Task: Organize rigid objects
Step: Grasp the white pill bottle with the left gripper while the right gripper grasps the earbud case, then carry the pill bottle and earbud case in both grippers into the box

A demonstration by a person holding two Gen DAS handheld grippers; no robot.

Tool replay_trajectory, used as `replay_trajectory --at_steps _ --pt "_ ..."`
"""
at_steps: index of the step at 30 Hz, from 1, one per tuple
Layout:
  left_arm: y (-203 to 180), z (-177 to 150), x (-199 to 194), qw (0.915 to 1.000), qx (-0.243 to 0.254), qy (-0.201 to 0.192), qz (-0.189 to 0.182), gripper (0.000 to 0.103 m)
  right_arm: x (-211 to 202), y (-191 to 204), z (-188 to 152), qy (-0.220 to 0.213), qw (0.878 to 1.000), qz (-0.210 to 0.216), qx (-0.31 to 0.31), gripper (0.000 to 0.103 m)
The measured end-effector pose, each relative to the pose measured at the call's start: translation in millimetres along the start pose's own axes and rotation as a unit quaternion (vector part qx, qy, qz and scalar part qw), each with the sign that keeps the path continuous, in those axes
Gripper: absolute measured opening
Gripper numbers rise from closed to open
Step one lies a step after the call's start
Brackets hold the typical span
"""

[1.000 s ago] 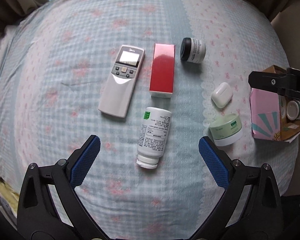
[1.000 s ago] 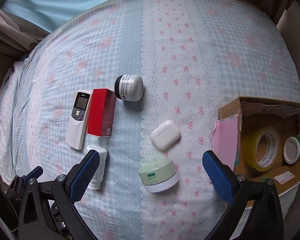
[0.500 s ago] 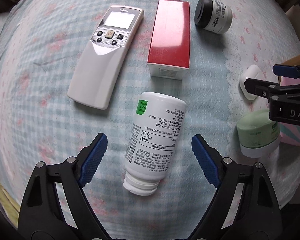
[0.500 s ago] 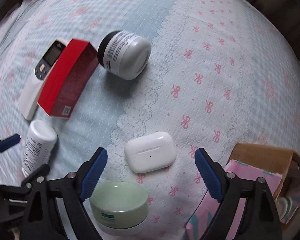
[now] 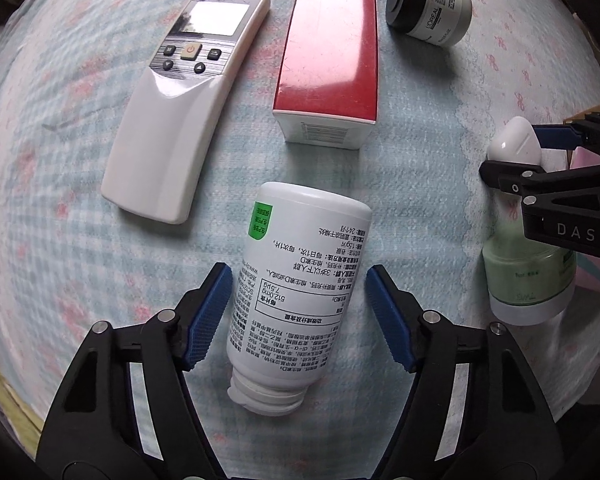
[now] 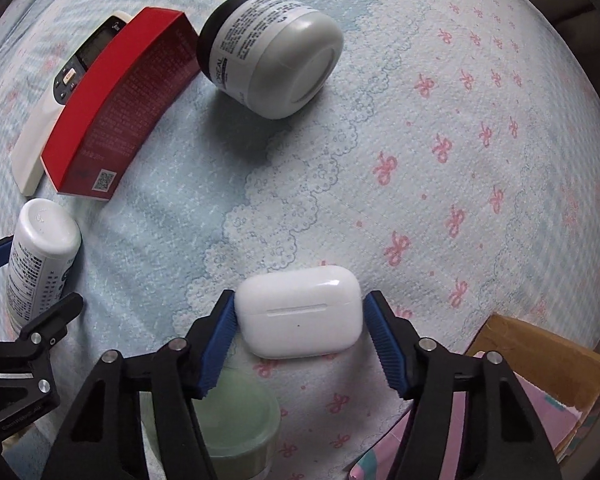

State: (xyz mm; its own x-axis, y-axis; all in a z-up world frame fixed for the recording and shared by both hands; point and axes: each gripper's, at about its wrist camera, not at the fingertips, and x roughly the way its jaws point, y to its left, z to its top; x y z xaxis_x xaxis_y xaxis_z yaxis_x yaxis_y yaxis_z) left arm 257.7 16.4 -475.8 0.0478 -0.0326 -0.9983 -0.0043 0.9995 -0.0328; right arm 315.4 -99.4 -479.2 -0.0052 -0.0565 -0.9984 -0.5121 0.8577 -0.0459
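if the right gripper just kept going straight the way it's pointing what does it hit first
The white earbud case, which already sits between the right gripper pads. Beyond it the bedspread looks bare, with the grey jar off to the left, though depth is unclear.

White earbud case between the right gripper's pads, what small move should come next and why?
Probably close the right gripper on the earbud case. Its blue pads already flank the case's two short ends, one nearly touching, and the case still lies on the bedspread. Lifting toward the cardboard box needs a firm grip first.
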Motion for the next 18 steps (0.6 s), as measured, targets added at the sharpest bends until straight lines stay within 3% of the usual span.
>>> replay_trajectory --at_steps 1,3,18 --pt "-1 1 2 1.0000 0.002 0.004 0.005 0.054 0 2 1 0.000 1.000 -0.003 -0.003 0.057" --pt "-3 6 6 0.9999 0.006 0.006 0.010 0.051 0 8 4 -0.001 1.000 -0.007 -0.004 0.057" --pt "9 1 -13 0.9999 0.004 -0.016 0.006 0.050 -16 -1 -9 -0.014 1.000 0.001 -0.005 0.057"
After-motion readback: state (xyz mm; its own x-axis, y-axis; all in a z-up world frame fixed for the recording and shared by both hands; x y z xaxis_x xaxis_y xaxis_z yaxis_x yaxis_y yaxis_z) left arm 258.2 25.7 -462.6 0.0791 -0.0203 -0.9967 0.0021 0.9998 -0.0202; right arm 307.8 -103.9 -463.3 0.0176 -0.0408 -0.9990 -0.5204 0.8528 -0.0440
